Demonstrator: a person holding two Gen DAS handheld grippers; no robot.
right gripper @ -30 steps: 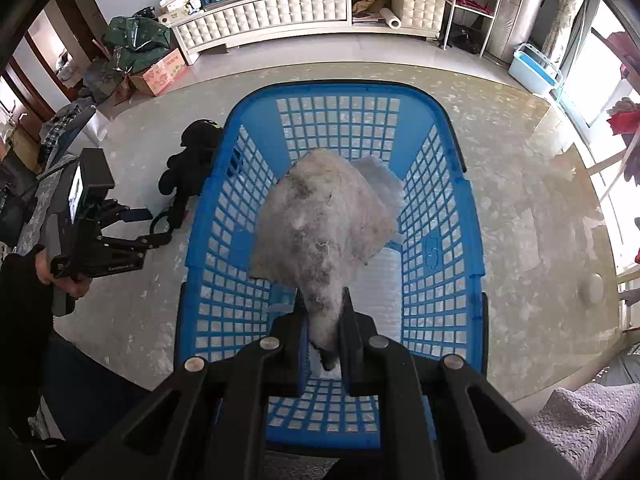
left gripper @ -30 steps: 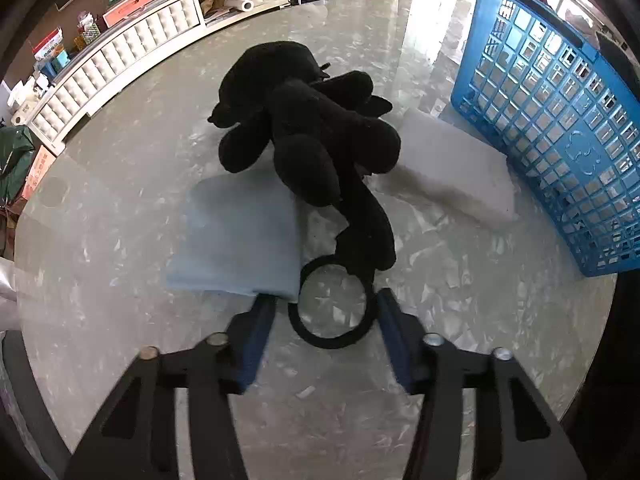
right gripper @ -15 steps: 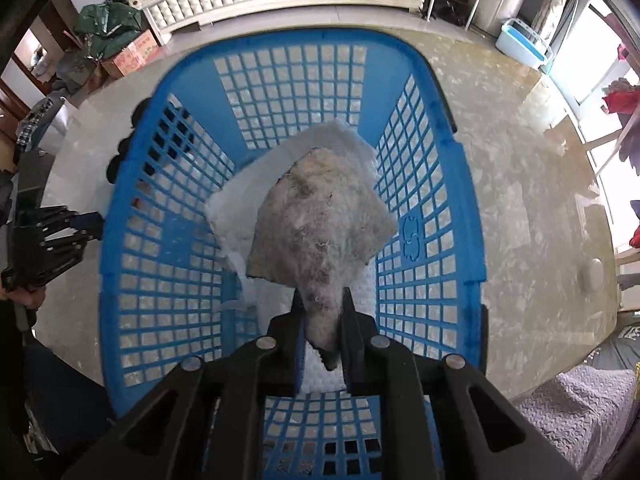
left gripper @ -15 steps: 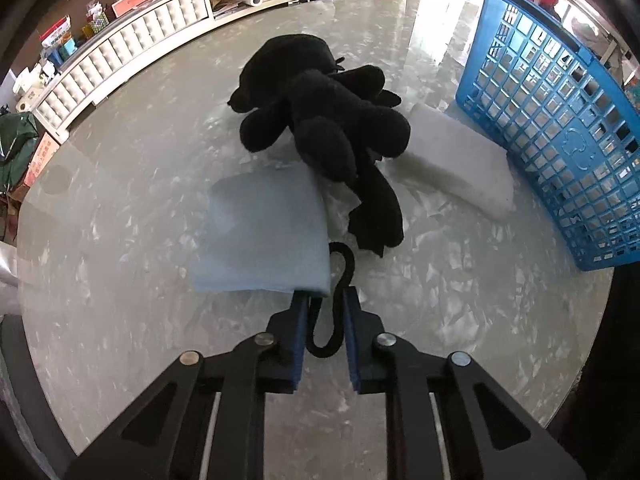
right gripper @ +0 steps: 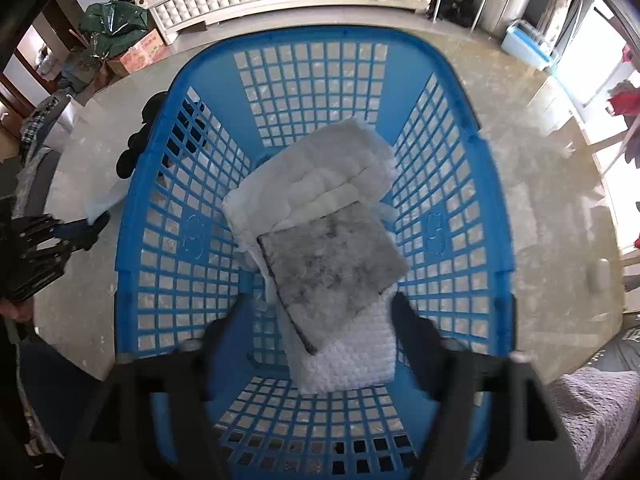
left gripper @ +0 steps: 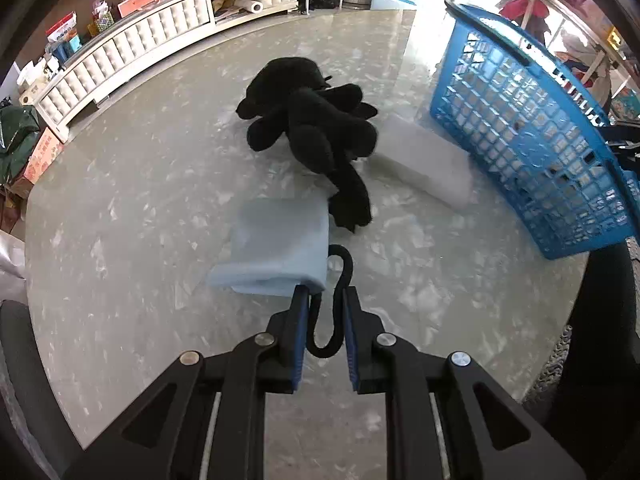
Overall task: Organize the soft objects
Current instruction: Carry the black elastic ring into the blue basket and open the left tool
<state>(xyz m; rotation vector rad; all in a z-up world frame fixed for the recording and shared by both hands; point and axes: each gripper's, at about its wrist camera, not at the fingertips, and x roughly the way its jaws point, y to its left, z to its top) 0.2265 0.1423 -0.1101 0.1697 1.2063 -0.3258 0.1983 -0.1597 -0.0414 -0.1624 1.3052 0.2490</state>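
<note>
Released since half a second ago, the grey pad (right gripper: 332, 258) now lies flat on white cloths (right gripper: 320, 176) inside the blue basket (right gripper: 492, 240), and the right gripper (right gripper: 320, 320) stands spread wide. The left gripper (left gripper: 326, 322) is clamped on the black loop (left gripper: 340, 292) of the black plush toy (left gripper: 312, 128), beside a folded light-blue cloth (left gripper: 280, 248) on the marble table (left gripper: 120, 200), with open tabletop to its left. No writing is legible.

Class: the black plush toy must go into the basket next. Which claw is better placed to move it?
Left. The left claw is shut on the plush's loop; the right claw is open over the basket.
</note>
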